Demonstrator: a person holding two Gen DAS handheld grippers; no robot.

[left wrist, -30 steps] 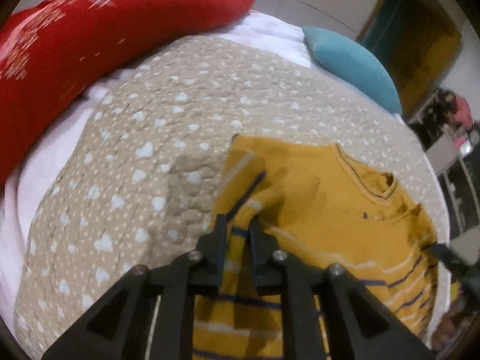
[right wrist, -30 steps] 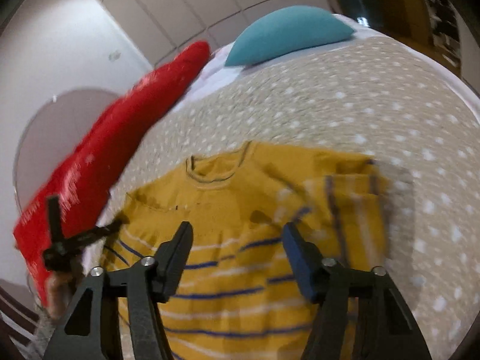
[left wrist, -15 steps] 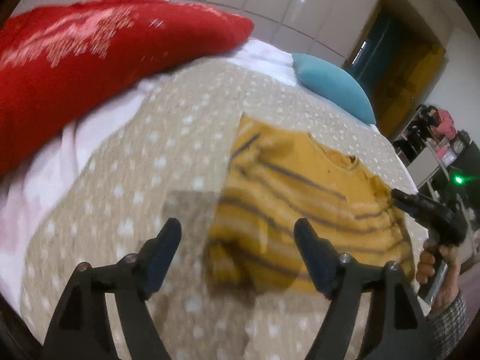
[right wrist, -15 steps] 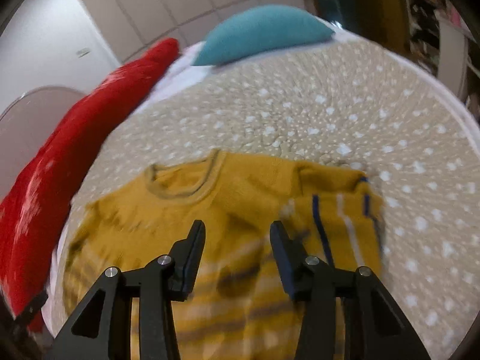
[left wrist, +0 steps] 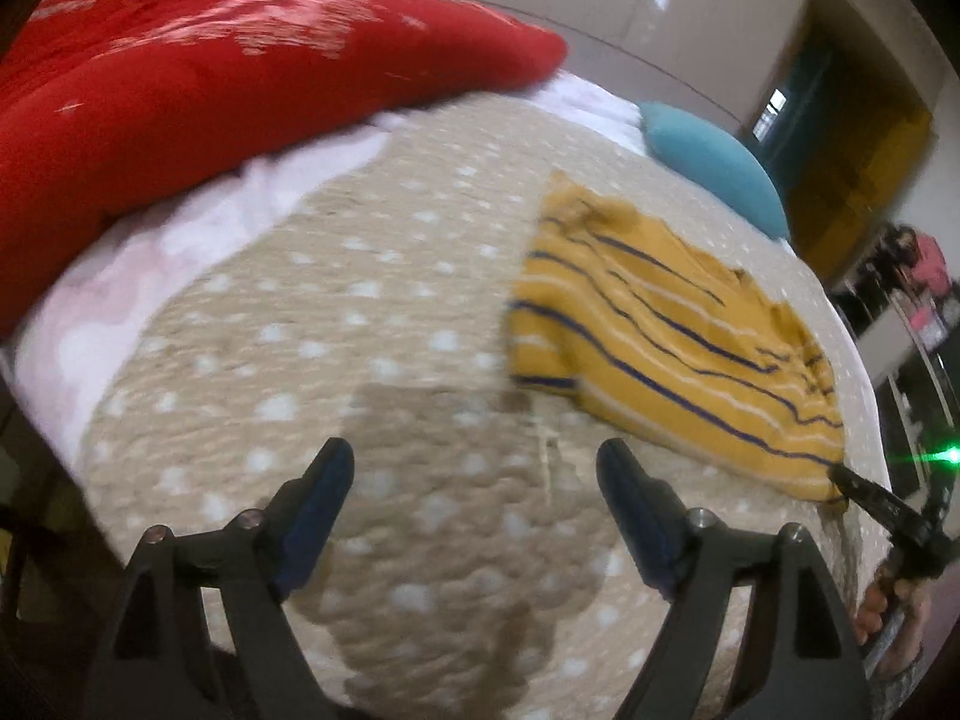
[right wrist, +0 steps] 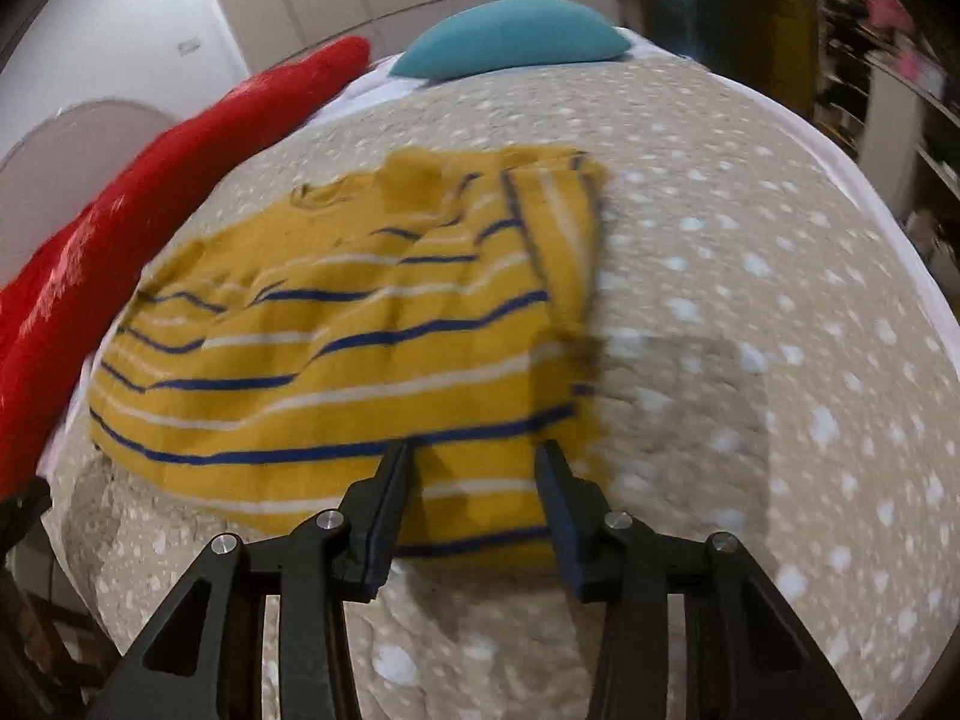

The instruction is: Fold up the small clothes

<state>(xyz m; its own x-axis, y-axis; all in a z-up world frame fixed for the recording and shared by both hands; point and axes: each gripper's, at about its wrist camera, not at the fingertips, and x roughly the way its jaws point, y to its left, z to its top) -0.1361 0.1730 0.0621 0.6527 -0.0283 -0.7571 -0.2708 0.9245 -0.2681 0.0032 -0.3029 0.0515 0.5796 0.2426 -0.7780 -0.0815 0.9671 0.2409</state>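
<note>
The left gripper [left wrist: 474, 480] stands wide, its jaws opening, with only the dotted beige bedspread [left wrist: 360, 312] between them. A second ago it was clamped on the folded-in sleeve of the yellow striped shirt [left wrist: 660, 336]; now it has let go and drawn back toward the near edge of the bed, leaving the shirt off to its right. That sleeve fold looks finished.

The right gripper [right wrist: 474, 456] has come down over the shirt's bottom hem [right wrist: 468, 504] near the bed's near edge. Its jaws are closing with the striped cloth between them, but the pads do not yet seem to press on it, so nothing is held. Judging by this, the next step is to lift the hem and fold it up toward the collar.

The shirt lies flat in the middle of the bed, collar toward the teal pillow [right wrist: 510, 36], the red pillow [left wrist: 210, 78] along the far side. Motion blur softens the cloth edges, so whether the right pads touch fabric is hard to tell.
</note>
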